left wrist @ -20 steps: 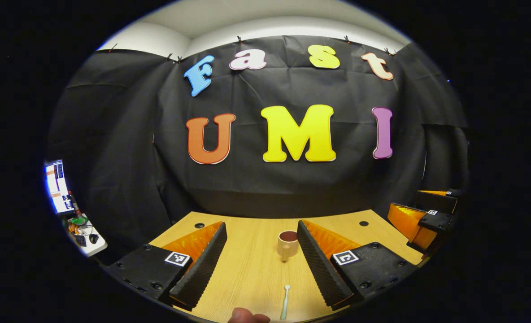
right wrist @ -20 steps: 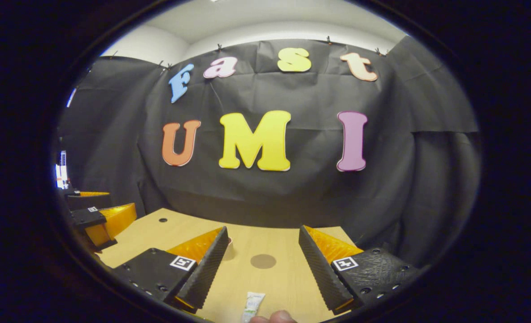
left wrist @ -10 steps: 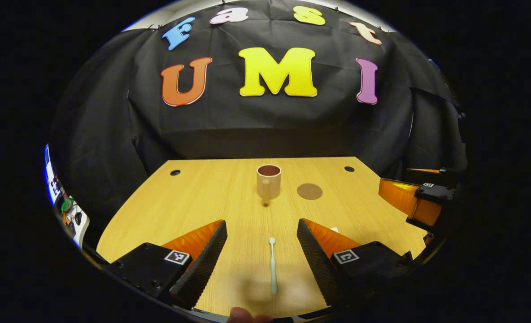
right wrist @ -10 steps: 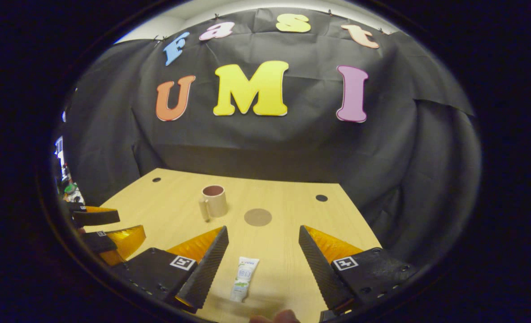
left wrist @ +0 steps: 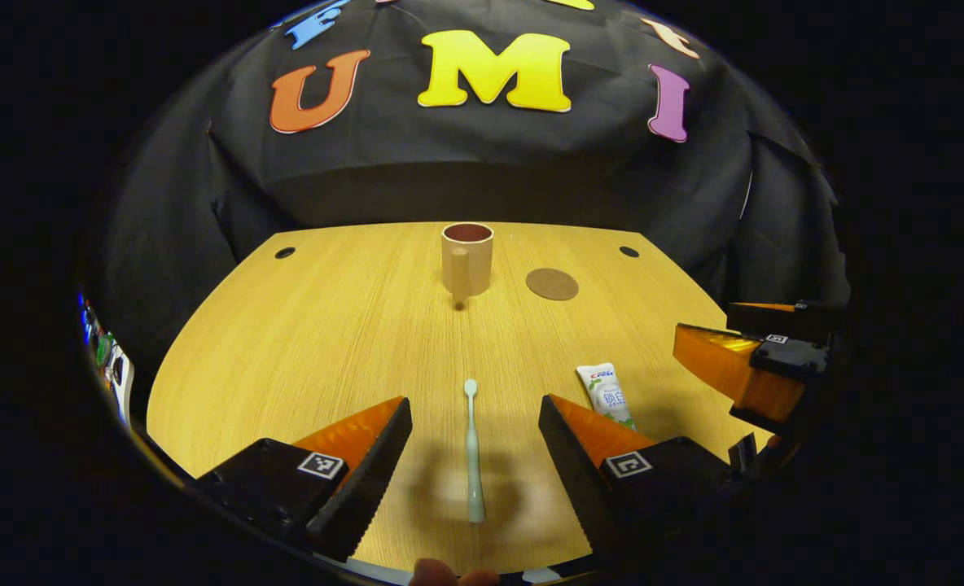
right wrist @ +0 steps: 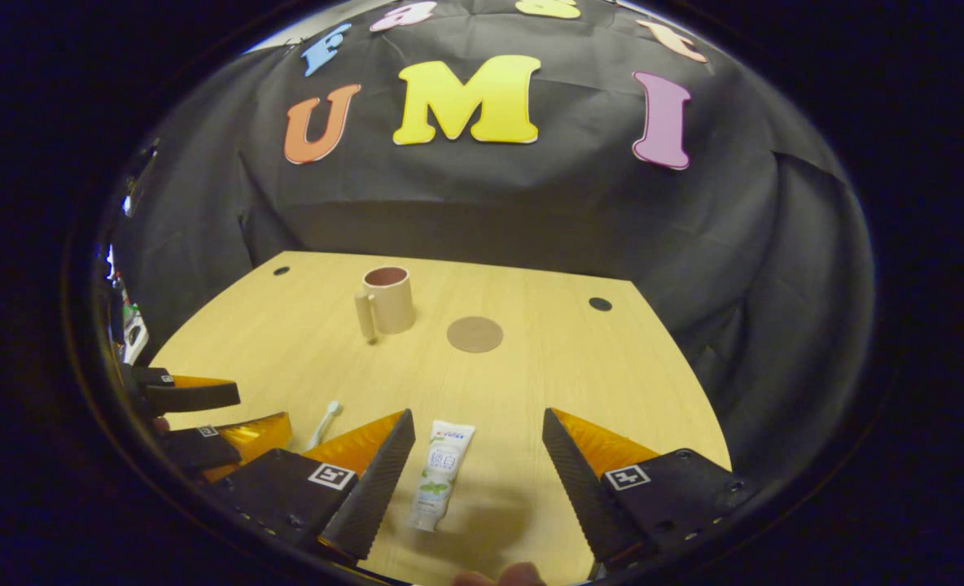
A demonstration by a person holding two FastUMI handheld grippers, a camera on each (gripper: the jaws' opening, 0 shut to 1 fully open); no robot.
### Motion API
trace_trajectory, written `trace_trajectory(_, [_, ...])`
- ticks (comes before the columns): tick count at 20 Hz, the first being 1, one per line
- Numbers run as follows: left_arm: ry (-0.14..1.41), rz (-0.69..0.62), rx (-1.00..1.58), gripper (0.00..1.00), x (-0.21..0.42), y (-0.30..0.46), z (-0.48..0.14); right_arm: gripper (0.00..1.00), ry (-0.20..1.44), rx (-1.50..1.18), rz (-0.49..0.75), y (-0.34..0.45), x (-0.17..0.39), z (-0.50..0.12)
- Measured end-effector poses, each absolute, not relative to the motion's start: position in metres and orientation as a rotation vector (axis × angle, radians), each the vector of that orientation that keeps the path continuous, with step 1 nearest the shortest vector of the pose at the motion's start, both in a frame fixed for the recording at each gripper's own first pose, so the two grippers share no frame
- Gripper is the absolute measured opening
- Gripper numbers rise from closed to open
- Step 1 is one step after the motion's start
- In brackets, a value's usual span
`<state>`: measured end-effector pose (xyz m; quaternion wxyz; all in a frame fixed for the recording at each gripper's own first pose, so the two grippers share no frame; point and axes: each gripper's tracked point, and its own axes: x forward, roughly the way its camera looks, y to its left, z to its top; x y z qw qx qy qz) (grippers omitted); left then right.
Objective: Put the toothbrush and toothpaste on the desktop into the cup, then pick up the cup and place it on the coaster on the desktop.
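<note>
Both claws lower; toothbrush lengthwise, head cupward.

left gripper view: above the bench's near edge, angled down toward the far wall | right gripper view: same facing, set further right | shared: cup, coaster, toothpaste
</note>
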<state>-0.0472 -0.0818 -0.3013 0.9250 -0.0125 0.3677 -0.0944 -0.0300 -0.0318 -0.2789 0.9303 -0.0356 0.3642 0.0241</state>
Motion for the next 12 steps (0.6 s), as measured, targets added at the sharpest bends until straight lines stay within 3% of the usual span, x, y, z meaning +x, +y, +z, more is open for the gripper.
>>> trace_trajectory(8, [0.877, -0.203, -0.051, 0.99, -0.059, -0.085, -0.352, 0.98, 0.873, -0.061, 0.021, -0.034, -0.044, -0.323])
trace_trajectory(12, [0.891, -0.224, -0.014, 0.94, -0.051, -0.087, -0.372, 0.95, 0.907, -0.062, 0.013, -0.036, -0.05, -0.333])
